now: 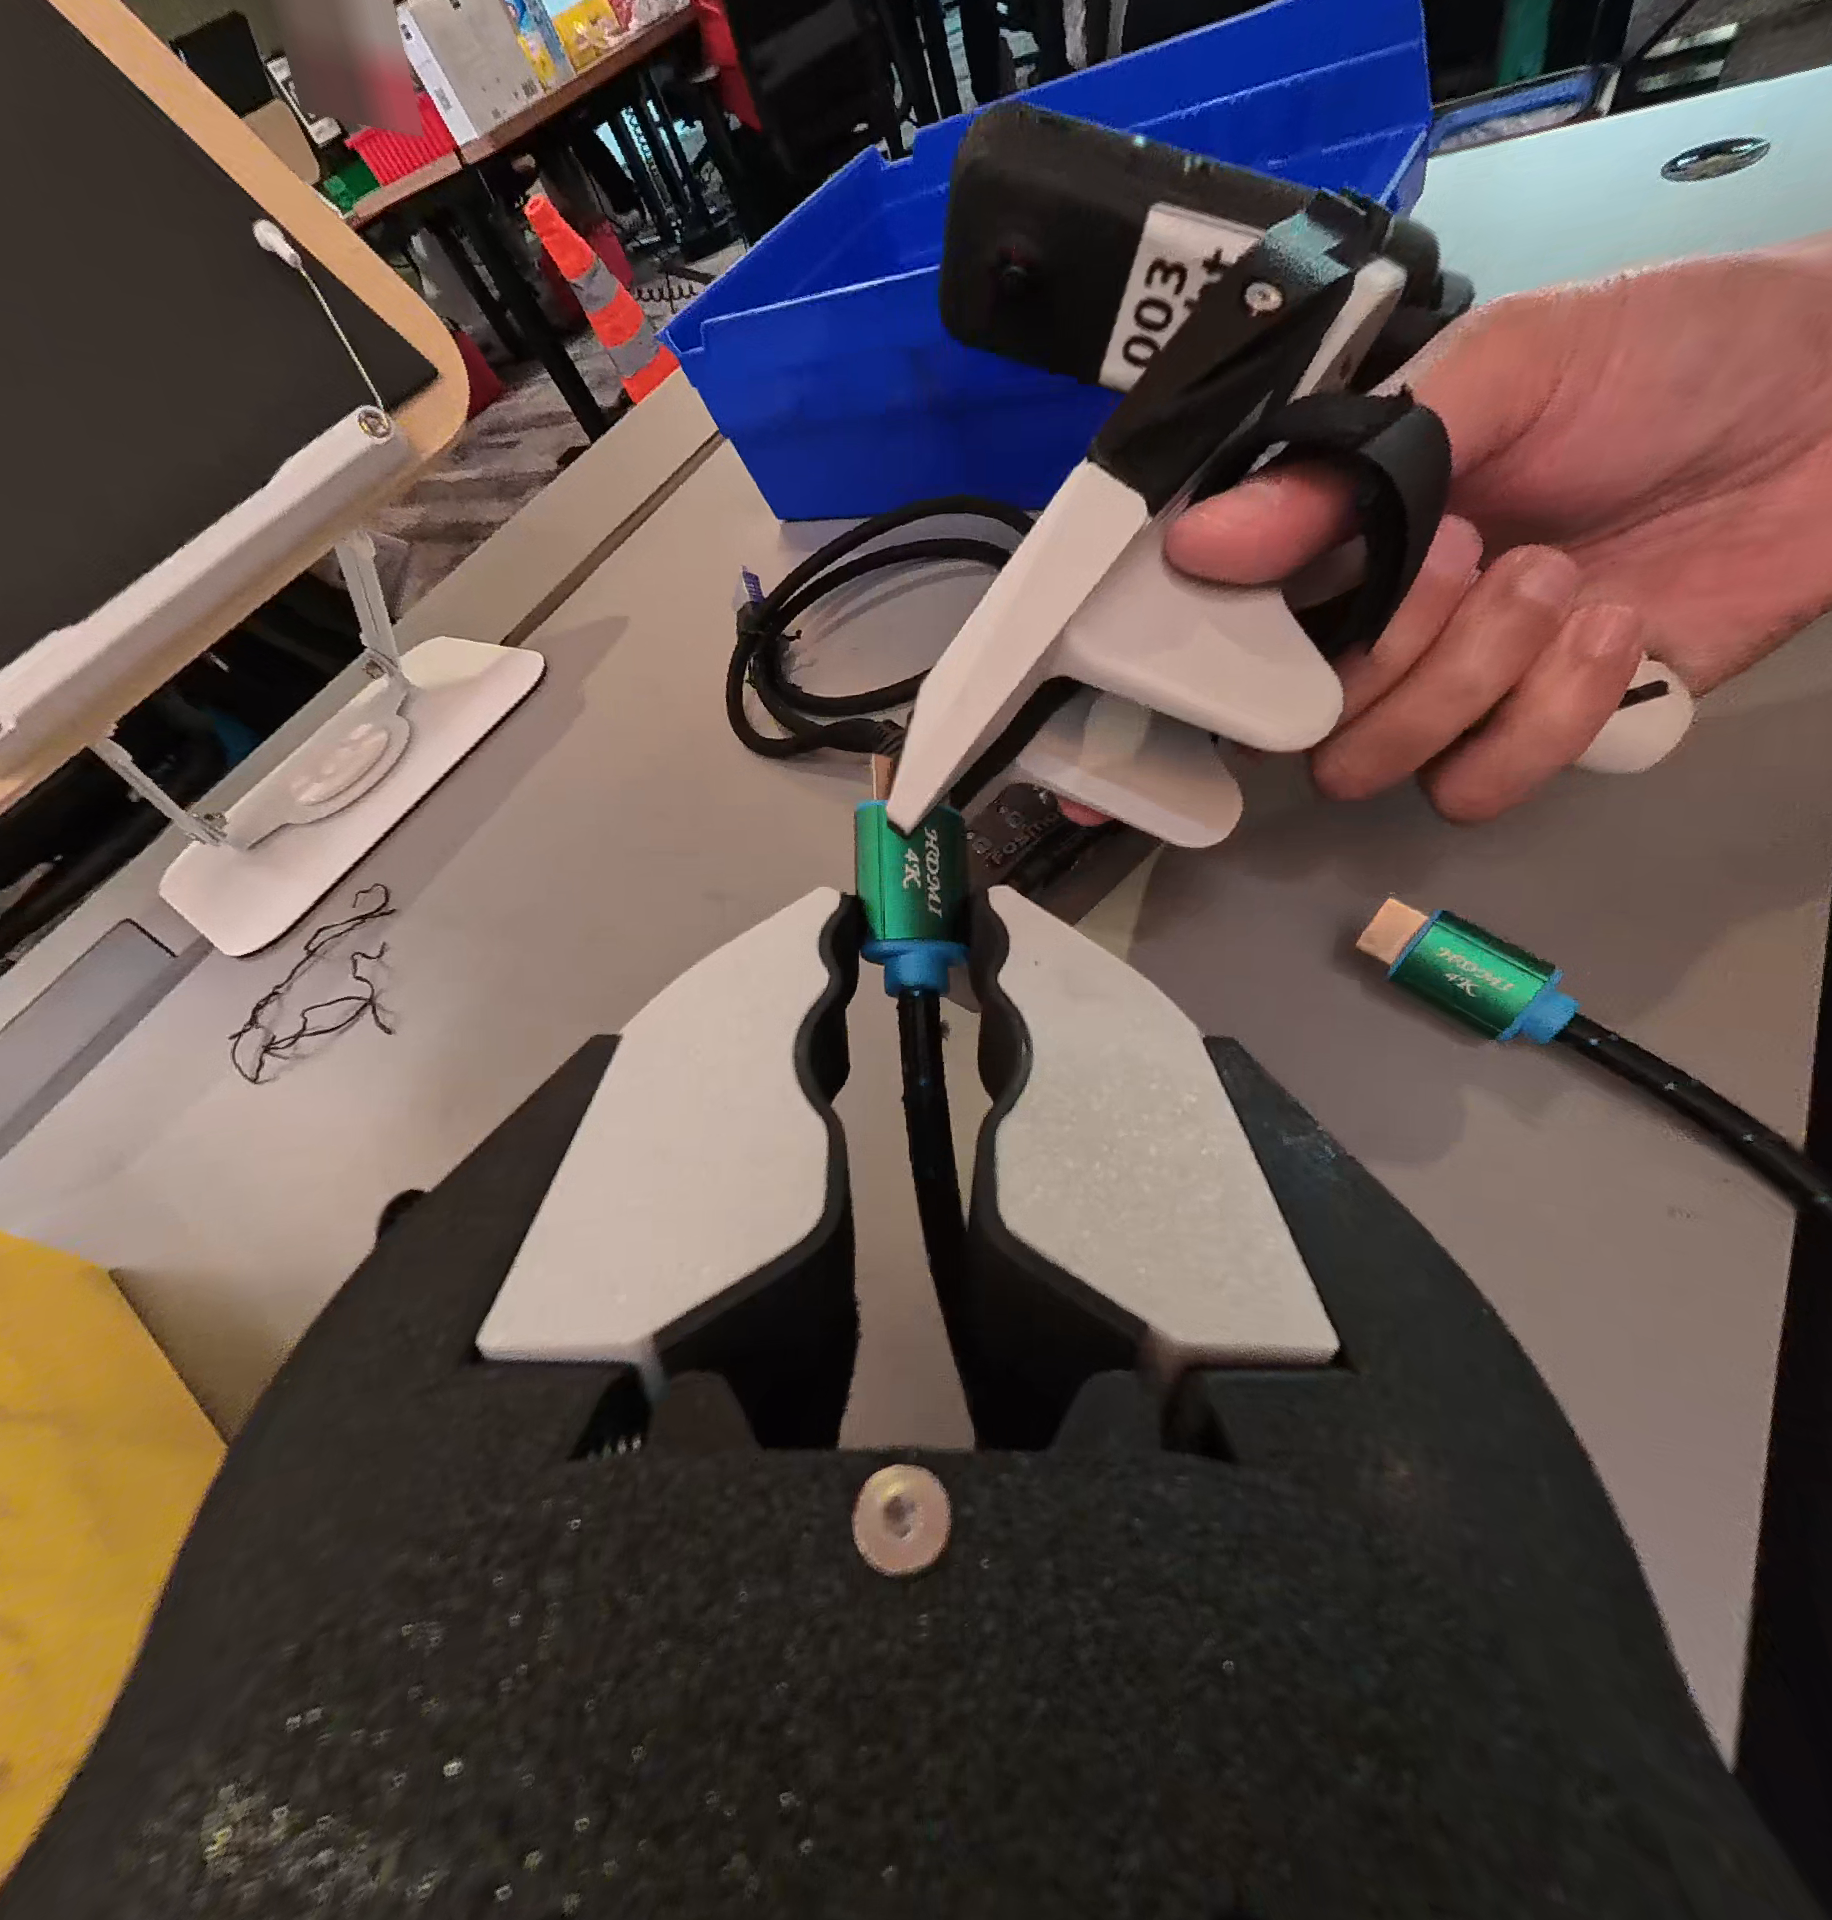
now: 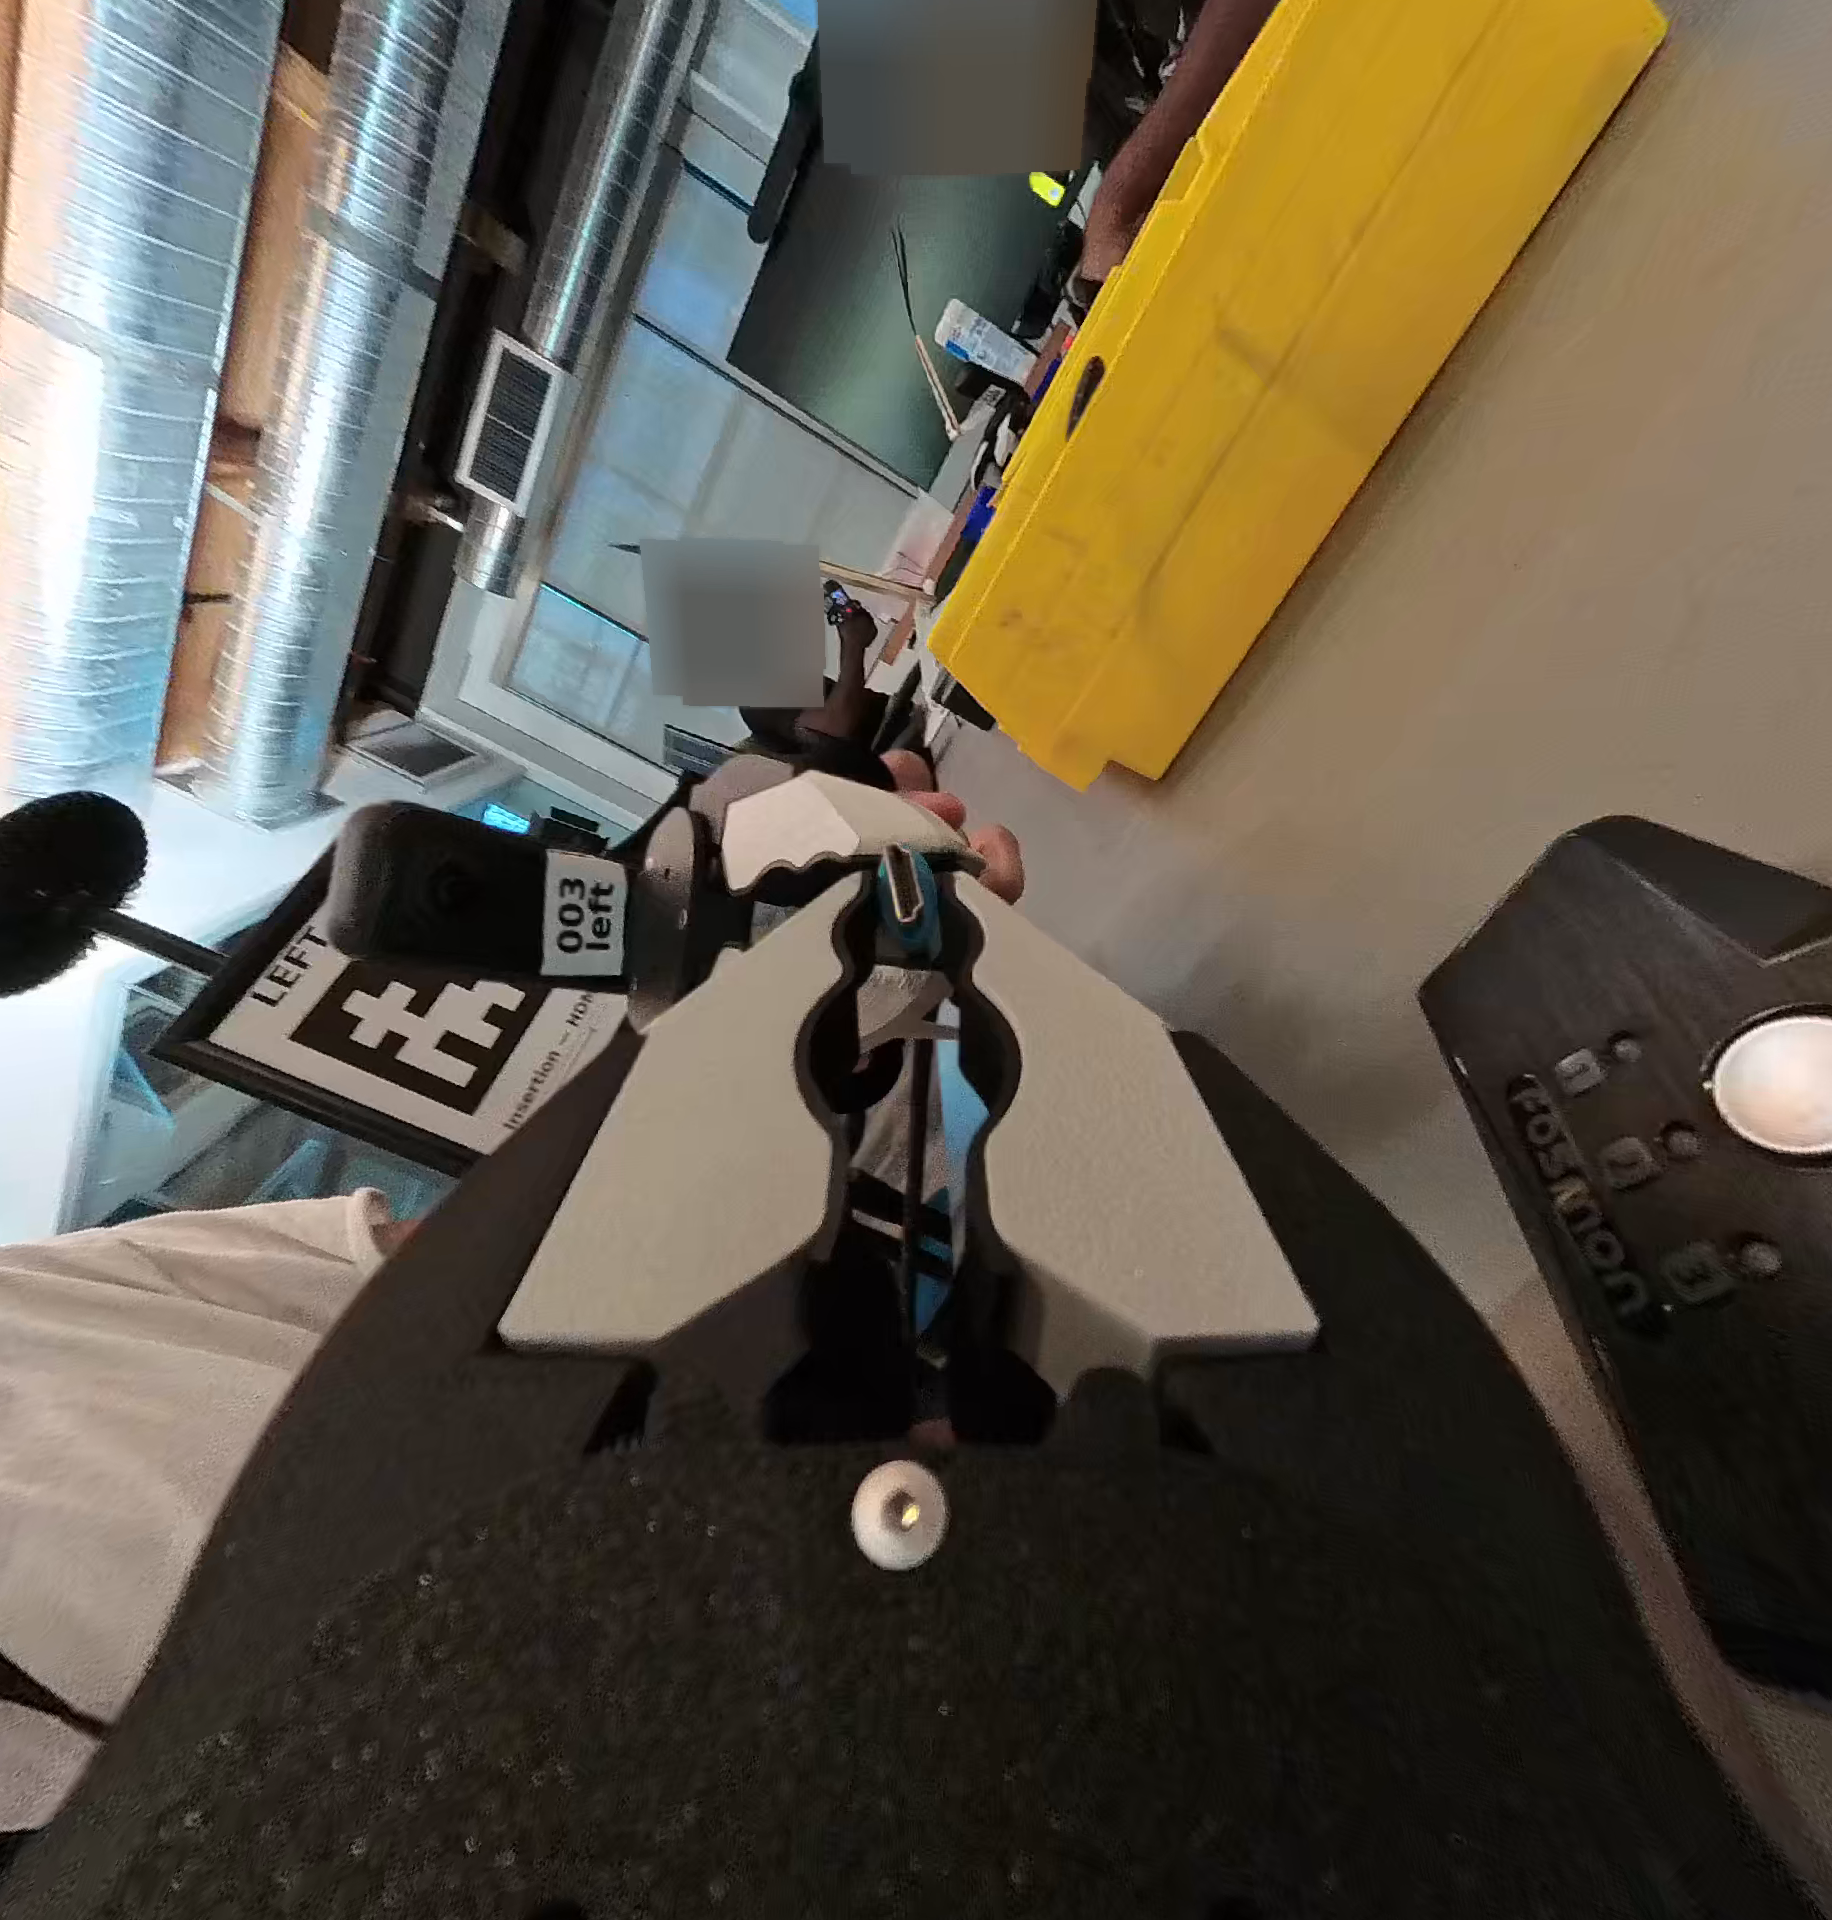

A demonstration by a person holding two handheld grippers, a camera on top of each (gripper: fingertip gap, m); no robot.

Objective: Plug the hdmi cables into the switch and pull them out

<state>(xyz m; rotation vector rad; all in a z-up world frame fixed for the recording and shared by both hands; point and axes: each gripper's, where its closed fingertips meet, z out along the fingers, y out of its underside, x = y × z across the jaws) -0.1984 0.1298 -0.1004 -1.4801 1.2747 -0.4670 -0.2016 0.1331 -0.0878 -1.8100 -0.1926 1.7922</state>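
In the left wrist view, my left gripper is shut on the rear end of a green HDMI plug with a blue collar. Its black cable runs back between the fingers. The right gripper comes in from the upper right, and its white fingertip lies on the plug's front end. In the right wrist view, my right gripper is shut on the same plug, seen end-on. The left gripper holds it from beyond. The black switch lies at the right; it also shows behind the plug.
A second green HDMI plug lies on the table at the right. A coiled black cable and a blue bin lie beyond. A tablet stand and loose thread are at the left. A yellow bin is nearby. Left and right tips are no more than a few centimetres apart. Left tips and right tips are each some 11 cm from the black switch.
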